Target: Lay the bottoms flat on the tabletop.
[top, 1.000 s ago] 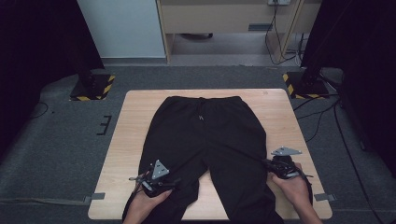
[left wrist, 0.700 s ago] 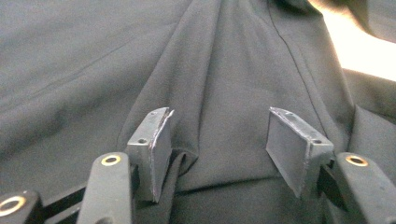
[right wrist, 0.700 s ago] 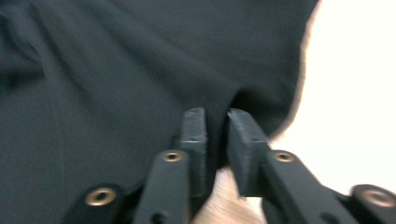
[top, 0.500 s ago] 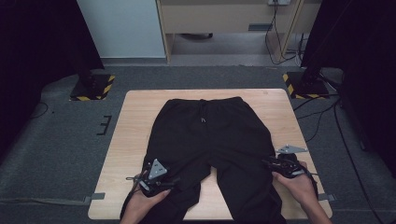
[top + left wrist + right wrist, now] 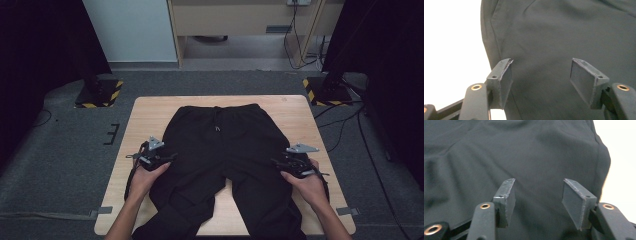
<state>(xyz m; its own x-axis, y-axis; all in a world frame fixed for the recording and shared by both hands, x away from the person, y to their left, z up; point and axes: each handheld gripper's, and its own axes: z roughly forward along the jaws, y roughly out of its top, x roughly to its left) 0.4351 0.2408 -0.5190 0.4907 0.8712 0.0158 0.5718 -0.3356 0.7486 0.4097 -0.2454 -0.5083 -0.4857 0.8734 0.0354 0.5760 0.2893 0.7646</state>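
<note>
Black trousers lie flat on the tabletop. My left claw at nine o'clock and right claw at three have just been opening; up close, both gape over bare cloth, gripping nothing.

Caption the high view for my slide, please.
Both open tongs flank black trousers on a table.

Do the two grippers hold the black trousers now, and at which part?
Nothing is held. Both the left gripper and the right gripper are open over the black trousers, with no cloth pinched.
</note>
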